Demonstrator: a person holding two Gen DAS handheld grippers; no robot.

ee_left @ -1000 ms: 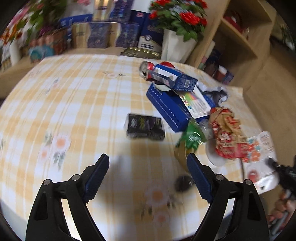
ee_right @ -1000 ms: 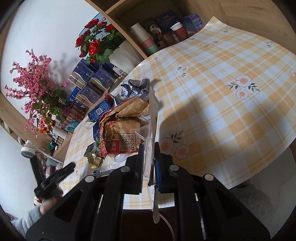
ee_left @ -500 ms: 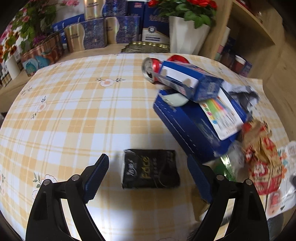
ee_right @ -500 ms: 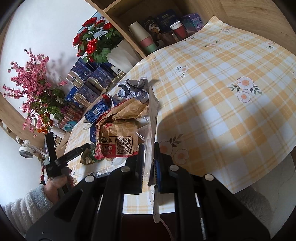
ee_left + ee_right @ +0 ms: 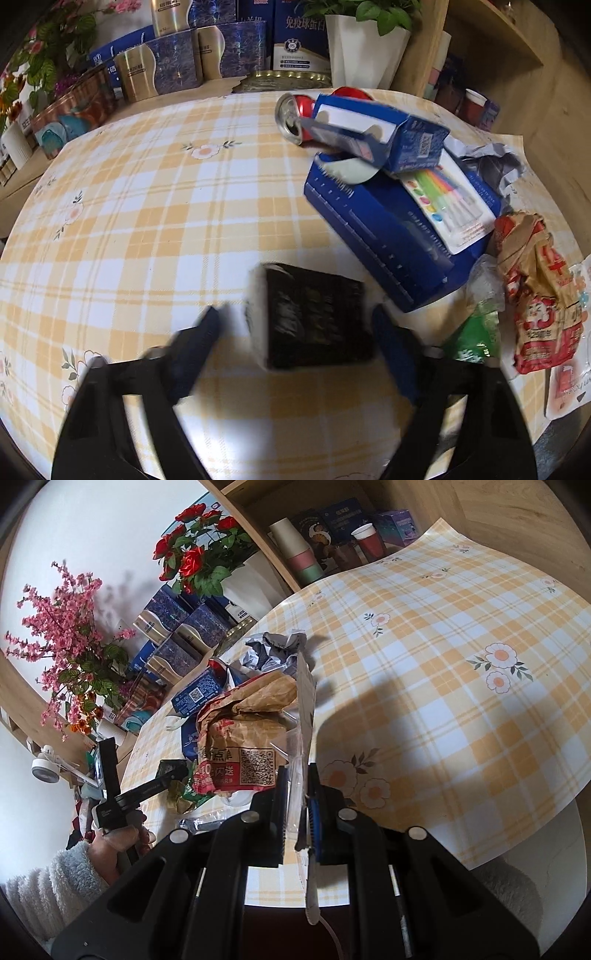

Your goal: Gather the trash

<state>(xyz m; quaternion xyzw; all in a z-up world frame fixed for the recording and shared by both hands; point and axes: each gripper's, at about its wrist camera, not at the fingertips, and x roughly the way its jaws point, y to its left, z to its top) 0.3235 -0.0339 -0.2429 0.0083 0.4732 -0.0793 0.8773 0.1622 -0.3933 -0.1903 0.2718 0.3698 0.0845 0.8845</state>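
My left tool (image 5: 297, 343) smears with blur around the black packet (image 5: 314, 317), so I can't tell contact. The packet's print is unreadable. Beside it, the green wrapper (image 5: 474, 338) is half hidden.

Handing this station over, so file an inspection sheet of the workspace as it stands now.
Surface: round table in yellow checked floral cloth, much of it bare.
Job's things: black rectangular tissue pack lying between the left tongs, whose jaws have just been closing, pads not clearly pressing it; thin clear plastic packet clamped edge-on in the right tongs.
Clutter: flat dark blue box, small blue carton, red drink can, crumpled brown and red paper bag, green wrapper, crumpled grey paper.
Cables: a thin white cord below the right tongs.
Surroundings: white pot of red flowers, blue gift boxes, wooden shelf with paper cups.
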